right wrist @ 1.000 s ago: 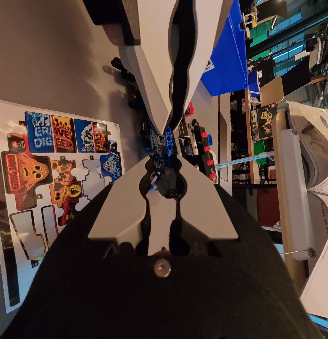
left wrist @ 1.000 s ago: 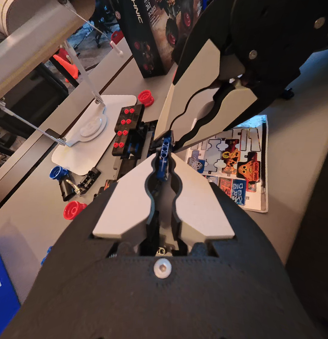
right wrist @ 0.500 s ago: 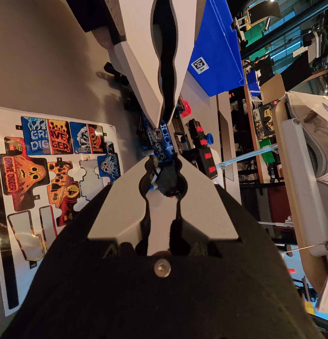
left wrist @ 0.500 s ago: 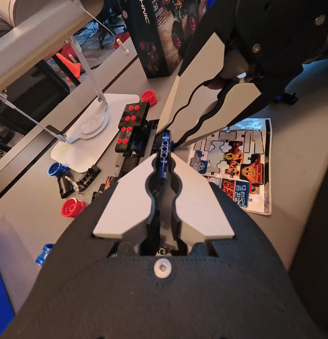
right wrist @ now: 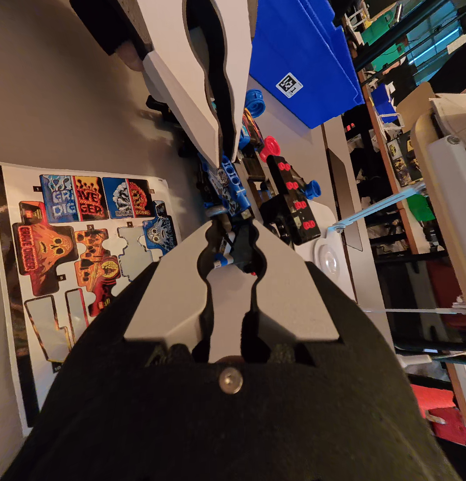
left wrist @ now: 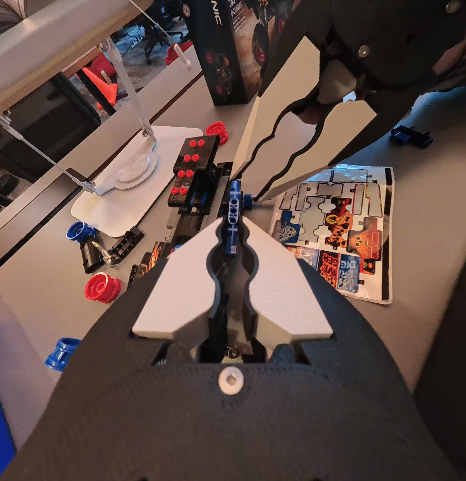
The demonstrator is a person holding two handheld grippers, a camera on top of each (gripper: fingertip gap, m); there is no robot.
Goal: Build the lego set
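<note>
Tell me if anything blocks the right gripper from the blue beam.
Nothing visible does. The right gripper has its tips right at the blue beam, which the left gripper is clamping from the opposite end.

Left gripper [left wrist: 233,225] and right gripper [right wrist: 231,226] meet tip to tip, both clamped (jaws nearly closed)

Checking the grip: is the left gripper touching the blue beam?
Touching. The left wrist view shows the left gripper with both fingertips closed against the blue beam.
</note>
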